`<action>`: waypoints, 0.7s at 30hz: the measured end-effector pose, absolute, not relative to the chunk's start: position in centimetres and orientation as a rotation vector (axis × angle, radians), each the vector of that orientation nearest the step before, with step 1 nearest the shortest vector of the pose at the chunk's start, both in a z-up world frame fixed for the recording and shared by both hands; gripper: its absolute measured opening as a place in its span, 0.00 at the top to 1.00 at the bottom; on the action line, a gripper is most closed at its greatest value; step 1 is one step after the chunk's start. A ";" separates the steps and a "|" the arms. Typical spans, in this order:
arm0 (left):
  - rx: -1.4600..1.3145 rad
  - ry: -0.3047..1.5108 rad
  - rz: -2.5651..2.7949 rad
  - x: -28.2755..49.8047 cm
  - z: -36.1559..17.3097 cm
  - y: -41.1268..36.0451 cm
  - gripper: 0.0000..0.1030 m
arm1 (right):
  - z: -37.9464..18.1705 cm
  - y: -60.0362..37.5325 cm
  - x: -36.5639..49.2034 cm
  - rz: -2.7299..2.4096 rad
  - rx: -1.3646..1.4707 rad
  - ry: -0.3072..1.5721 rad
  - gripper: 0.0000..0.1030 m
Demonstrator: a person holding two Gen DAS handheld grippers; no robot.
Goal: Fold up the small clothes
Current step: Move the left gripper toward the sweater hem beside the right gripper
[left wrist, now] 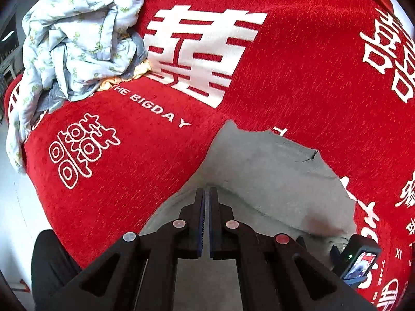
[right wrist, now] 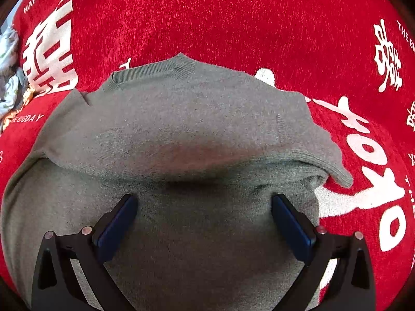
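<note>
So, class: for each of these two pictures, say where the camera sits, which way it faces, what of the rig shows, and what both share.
Left wrist: on the left claw, angled down; claw shut; crumpled pale printed clothes pile beyond.
Right wrist: on the right claw, angled down; claw open over the grey knitted sweater.
Shared: sweater, clothes pile, red lettered blanket.

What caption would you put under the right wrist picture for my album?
Open right tongs hover over a grey sweater folded on a red blanket.
</note>
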State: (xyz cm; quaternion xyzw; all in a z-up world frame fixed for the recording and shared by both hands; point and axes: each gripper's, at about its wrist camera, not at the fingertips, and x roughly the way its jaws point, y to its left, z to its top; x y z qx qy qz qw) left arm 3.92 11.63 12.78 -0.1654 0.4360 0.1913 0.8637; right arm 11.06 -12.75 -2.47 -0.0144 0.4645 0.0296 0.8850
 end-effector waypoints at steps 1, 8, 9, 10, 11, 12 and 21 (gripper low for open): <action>-0.326 0.931 0.413 4.1 12.8 11.5 0.99 | -2.5 -12.7 11.1 0.061 -0.031 0.967 0.00; -0.221 1.079 0.414 4.2 11.4 10.6 0.99 | -2.5 -12.8 11.0 0.061 -0.031 0.966 0.00; -0.215 1.082 0.411 3.8 11.3 10.6 0.99 | -2.5 -12.7 11.1 0.060 -0.031 0.966 0.00; -0.199 1.058 0.421 3.5 11.5 10.4 0.99 | -2.5 -12.7 11.1 0.060 -0.031 0.966 0.00; -0.170 1.022 0.461 2.9 11.8 10.0 0.99 | -2.5 -12.7 11.1 0.061 -0.031 0.966 0.00; -0.162 1.008 0.478 2.4 12.0 9.5 0.99 | -2.5 -12.7 11.1 0.060 -0.031 0.966 0.00; 0.213 1.052 0.413 1.3 11.0 3.0 0.99 | -2.5 -12.7 11.1 0.060 -0.031 0.966 0.00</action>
